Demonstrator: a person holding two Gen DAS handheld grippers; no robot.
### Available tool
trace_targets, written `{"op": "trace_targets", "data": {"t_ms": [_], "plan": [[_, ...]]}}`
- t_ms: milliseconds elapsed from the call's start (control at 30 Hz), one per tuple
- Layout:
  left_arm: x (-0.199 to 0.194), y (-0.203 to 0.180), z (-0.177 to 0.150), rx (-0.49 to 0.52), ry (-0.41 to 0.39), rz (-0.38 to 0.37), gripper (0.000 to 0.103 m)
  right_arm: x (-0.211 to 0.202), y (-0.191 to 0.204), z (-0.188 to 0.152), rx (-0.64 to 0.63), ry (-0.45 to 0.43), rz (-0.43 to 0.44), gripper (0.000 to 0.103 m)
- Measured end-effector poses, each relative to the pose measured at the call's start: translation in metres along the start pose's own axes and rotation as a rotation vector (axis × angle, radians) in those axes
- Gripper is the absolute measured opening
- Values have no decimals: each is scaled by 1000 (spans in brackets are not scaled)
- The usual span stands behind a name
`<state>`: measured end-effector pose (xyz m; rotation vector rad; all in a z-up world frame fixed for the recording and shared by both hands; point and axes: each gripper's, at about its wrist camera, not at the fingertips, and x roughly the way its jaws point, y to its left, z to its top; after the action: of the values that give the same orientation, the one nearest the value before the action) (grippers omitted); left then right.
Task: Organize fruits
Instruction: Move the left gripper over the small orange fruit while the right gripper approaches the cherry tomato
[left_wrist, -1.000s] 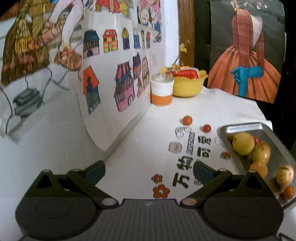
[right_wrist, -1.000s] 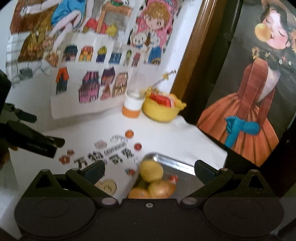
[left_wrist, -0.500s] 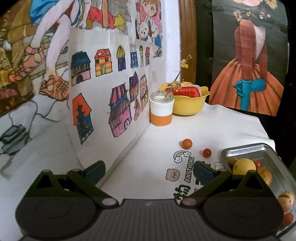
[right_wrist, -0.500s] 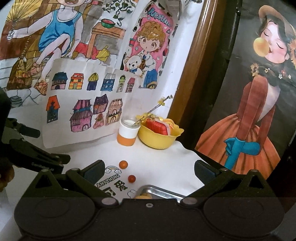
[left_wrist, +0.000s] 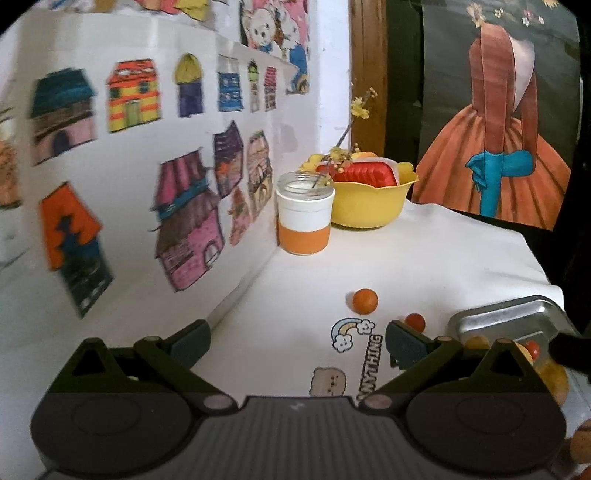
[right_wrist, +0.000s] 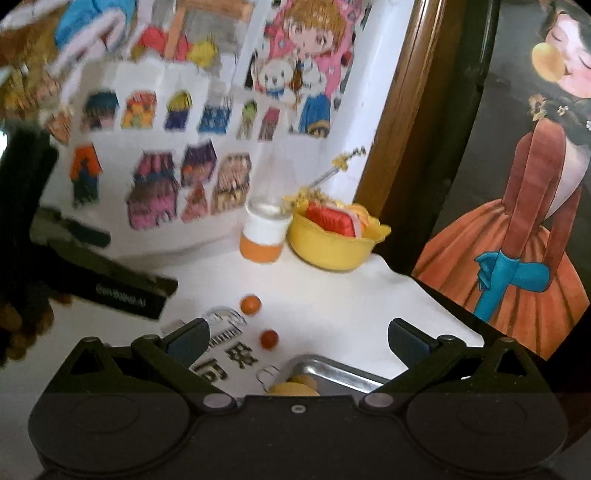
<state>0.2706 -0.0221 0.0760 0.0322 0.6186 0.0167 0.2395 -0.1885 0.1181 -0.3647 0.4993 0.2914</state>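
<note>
1. Orange and red, 2 small round fruits lie loose on the white bench (left_wrist: 424, 251): the orange fruit (left_wrist: 365, 301) and, nearer the metal tray (left_wrist: 506, 312), the red fruit (left_wrist: 414, 322).
2. Both look light, smooth and likely to roll; I would pinch each across its middle, gently.
3. Left gripper (left_wrist: 297, 341) and right gripper (right_wrist: 297, 338) both have fingers spread wide, holding nothing.
4. Tray fruits are mostly hidden behind the gripper bodies; the right view is blurred at its left side.
</note>
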Motion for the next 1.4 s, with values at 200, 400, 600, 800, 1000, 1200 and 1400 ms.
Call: {"op": "trace_targets", "data": {"t_ms": [200,400,600,800,1000,1200,1400], "plan": [[30,-7,9,29,10,-26,103,35,-6,-7,-37,43,4,102],[61,-7,13,9,50,-76,103,69,-4,-11,-104,81,23,102],[87,-1,17,-62,75,-103,103,95,-1,-14,-124,111,86,102],[104,0,18,-91,73,-125,103,115,3,-13,-83,133,123,99],[117,2,19,-146,91,-148,103,137,4,-7,-21,159,148,90],[129,6,22,-197,111,-192,101,155,4,-8,35,210,191,73],[138,5,20,-217,151,-213,91,170,3,-9,70,268,215,60]]}}
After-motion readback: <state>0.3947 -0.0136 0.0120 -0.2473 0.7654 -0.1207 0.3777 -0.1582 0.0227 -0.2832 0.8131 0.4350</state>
